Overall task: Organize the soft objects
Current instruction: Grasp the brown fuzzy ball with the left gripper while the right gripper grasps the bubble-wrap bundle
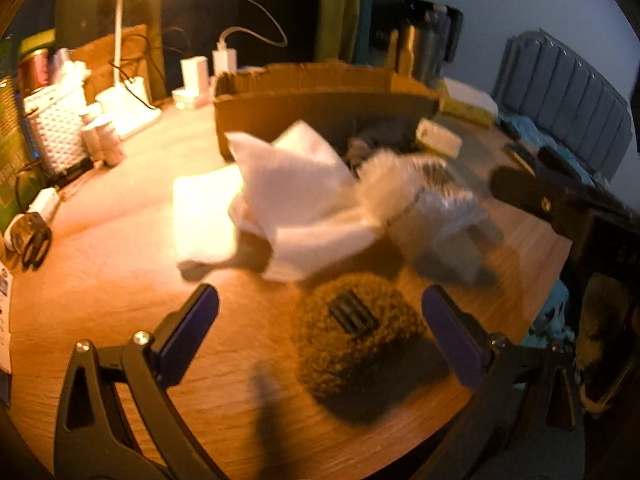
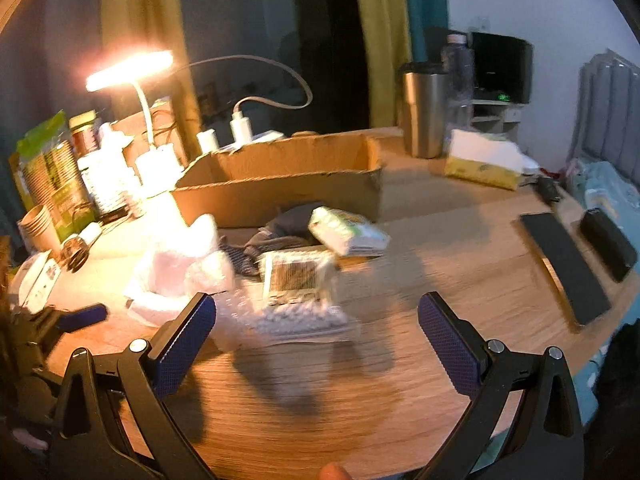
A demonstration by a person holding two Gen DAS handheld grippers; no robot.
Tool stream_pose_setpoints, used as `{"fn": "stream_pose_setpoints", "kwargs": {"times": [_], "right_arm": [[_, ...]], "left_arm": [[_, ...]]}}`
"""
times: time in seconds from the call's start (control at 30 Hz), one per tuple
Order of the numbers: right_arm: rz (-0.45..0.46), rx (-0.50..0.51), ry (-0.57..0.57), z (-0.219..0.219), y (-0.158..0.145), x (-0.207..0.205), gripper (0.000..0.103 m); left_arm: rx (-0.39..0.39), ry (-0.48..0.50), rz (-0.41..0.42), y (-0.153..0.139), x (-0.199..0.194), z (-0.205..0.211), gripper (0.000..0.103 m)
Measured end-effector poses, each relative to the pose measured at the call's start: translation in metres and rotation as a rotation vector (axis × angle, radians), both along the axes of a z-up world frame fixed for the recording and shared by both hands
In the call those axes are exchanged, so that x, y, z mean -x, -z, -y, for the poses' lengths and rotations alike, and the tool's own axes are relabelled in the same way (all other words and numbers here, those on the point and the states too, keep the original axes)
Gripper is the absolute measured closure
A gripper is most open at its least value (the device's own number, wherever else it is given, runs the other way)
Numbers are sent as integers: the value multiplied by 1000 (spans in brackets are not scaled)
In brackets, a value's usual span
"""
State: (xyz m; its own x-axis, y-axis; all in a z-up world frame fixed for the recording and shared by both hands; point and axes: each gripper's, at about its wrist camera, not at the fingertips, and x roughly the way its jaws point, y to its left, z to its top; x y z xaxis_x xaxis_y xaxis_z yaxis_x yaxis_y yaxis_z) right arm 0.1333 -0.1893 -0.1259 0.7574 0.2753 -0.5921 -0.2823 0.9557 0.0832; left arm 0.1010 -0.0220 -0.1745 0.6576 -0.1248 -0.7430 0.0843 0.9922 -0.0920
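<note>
A wood-grain worktop (image 2: 440, 232) is lit by a desk lamp (image 2: 128, 68). In front of the cardboard box (image 2: 280, 184), crumpled white cloth (image 1: 296, 196) and bubble wrap (image 2: 296, 320) are piled. Nearer its edge, a fuzzy brown pouch (image 1: 356, 340) is flanked by the spread, empty left hand-held gripper (image 1: 320, 336); the right hand-held gripper (image 2: 316, 340) is likewise spread.

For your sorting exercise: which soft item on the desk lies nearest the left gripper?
The brown fuzzy pouch, right between the left gripper's open fingers; the white cloth and bubble wrap lie farther back.
</note>
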Motion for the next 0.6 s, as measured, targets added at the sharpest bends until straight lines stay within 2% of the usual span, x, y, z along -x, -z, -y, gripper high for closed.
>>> {"fn": "stream_pose_setpoints", "kwargs": {"times": [0.1,0.23,0.27,0.4,0.47,0.53,0.6], "right_arm": [[-19,-23,-63,-10,4,-2,2],[-52,-28,-132,-26,9,-6,14],[-57,-24,-145,-30,10,-7,14],[-86,-28,-190,-42,16,-13,25],[-103,-24,-201,-47,20,-17,31],[-116,-16,-207,-51,23,-19,43],[-125,-14,-212,-53,26,-20,46]], "left_arm": [[-9,31,-22,8,-1,5,1],[-4,53,-20,8,0,4,4],[0,56,-23,8,-1,3,11],[50,71,-61,16,-3,-4,22],[53,64,-54,15,-3,-8,37],[68,64,-52,14,-2,-10,45],[78,68,-50,14,0,-13,48]]}}
